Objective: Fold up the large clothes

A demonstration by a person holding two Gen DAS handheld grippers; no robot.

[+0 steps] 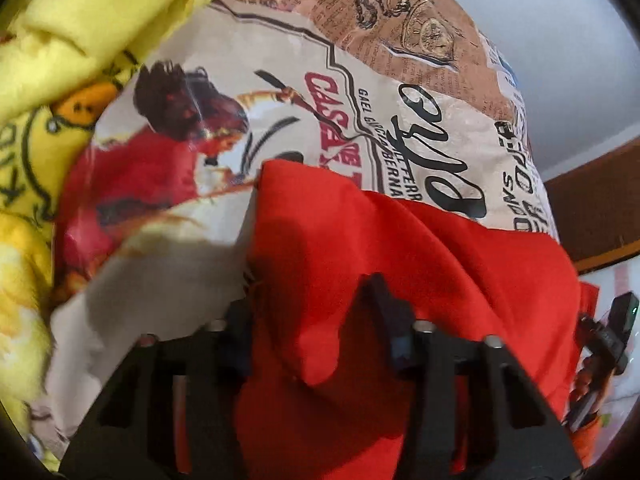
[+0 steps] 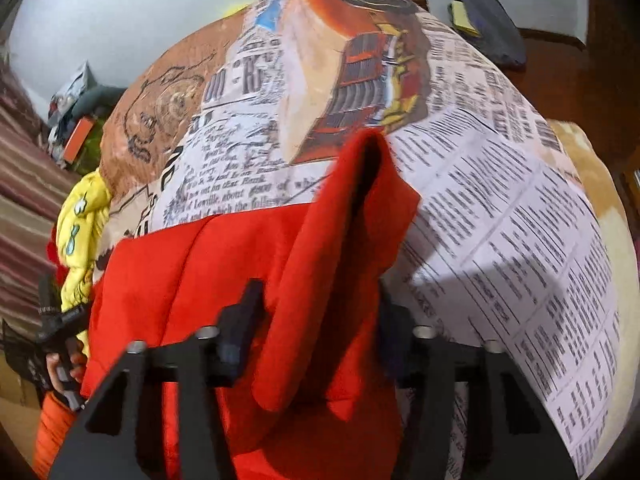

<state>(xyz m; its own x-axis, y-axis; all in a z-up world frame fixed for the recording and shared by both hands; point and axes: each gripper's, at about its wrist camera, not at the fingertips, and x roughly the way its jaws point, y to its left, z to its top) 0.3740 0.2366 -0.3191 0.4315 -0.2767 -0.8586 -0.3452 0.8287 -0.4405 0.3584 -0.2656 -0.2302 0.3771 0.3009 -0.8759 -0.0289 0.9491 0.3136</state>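
A red garment (image 1: 360,264) hangs bunched between both grippers above a printed sheet. My left gripper (image 1: 312,300) is shut on a fold of the red garment; its black fingers (image 1: 386,304) pinch the cloth from both sides. In the right wrist view the red garment (image 2: 248,280) drapes over my right gripper (image 2: 316,312), which is shut on a raised fold of it (image 2: 360,184). The other gripper and the hand that holds it show at the left edge (image 2: 56,328) and in the left wrist view at the right edge (image 1: 612,332).
A sheet printed with newspaper text and pictures (image 2: 500,220) covers the surface under the garment (image 1: 420,120). A yellow patterned garment (image 1: 60,80) lies crumpled at the left, also seen in the right wrist view (image 2: 80,232). A dark cushion (image 2: 492,24) lies at the far right.
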